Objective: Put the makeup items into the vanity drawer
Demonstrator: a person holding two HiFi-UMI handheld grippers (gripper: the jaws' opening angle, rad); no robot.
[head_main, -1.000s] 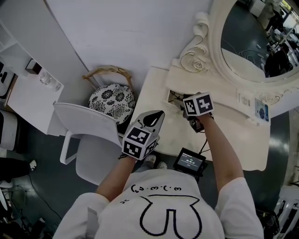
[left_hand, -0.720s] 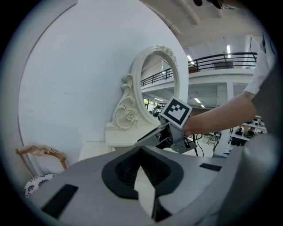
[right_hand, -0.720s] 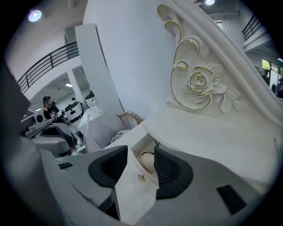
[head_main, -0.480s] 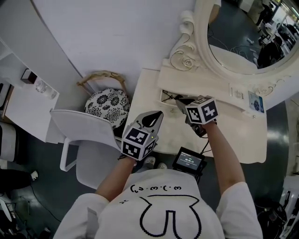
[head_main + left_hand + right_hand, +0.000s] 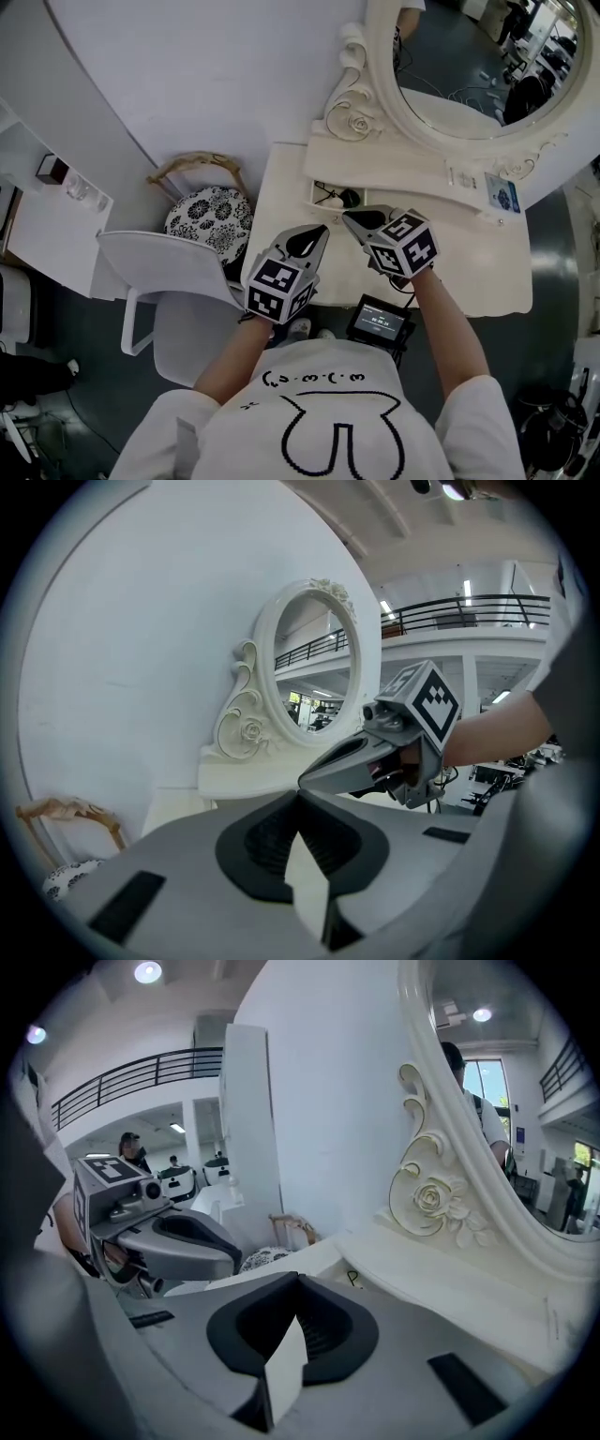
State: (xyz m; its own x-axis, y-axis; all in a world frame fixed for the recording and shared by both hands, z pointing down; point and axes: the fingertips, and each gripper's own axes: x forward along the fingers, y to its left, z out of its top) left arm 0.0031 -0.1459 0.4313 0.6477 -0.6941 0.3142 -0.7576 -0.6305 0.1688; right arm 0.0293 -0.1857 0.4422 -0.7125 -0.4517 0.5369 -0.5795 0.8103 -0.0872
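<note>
The cream vanity (image 5: 469,253) has a small open drawer (image 5: 322,194) in its raised back shelf, and dark makeup items (image 5: 350,198) lie inside it. My right gripper (image 5: 349,217) hovers just in front of the drawer, shut, with nothing between its jaws. My left gripper (image 5: 322,230) is held over the table's left front part, also shut and empty, its tip close to the right one. The left gripper view shows the right gripper (image 5: 370,761) ahead of the oval mirror (image 5: 323,667). In the right gripper view the left gripper (image 5: 183,1241) is at the left.
A white chair (image 5: 164,267) stands left of the vanity, with a patterned cushion in a wicker stool (image 5: 211,214) behind it. A small screen device (image 5: 380,322) sits at the table's front edge. The large oval mirror (image 5: 469,66) rises at the back, and a white shelf (image 5: 52,192) is at far left.
My right gripper has drawn back out of the open drawer toward the table's front, leaving dark items in it. The left gripper has stayed put. The head view has shifted.
</note>
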